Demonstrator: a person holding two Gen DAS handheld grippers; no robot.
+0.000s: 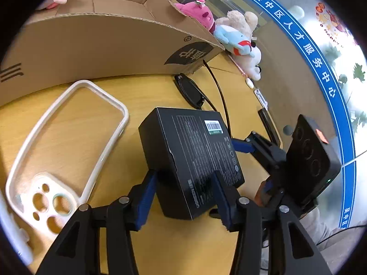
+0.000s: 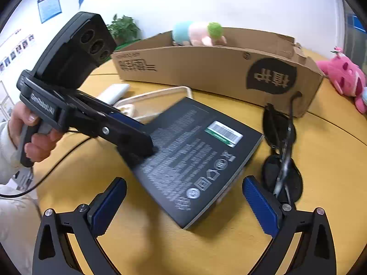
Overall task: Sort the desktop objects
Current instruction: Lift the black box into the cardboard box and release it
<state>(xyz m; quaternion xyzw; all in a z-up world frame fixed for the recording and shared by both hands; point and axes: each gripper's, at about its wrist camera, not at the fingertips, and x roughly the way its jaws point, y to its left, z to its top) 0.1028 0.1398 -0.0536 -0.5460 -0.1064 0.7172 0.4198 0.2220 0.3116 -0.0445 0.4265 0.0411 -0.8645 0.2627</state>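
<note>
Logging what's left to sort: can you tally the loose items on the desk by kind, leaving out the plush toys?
Black retail box, gripped in the left claw: 1
Phone case, white-rimmed: 1
Sunglasses, black: 1
White slab-shaped device, identity unclear: 1
Cardboard box, open: 1
Total: 5

The left wrist view was taken from just behind the left gripper [image 1: 183, 197], aimed low and close across the table [image 1: 80, 137] toward the cardboard box [image 1: 103, 43]. The right wrist view was taken from behind the right gripper [image 2: 183, 206], facing the same cardboard box. The black box [image 1: 190, 158], sunglasses [image 1: 190, 91] and phone case [image 1: 68, 142] were shared by both views, and each gripper was caught in the other's view.
</note>
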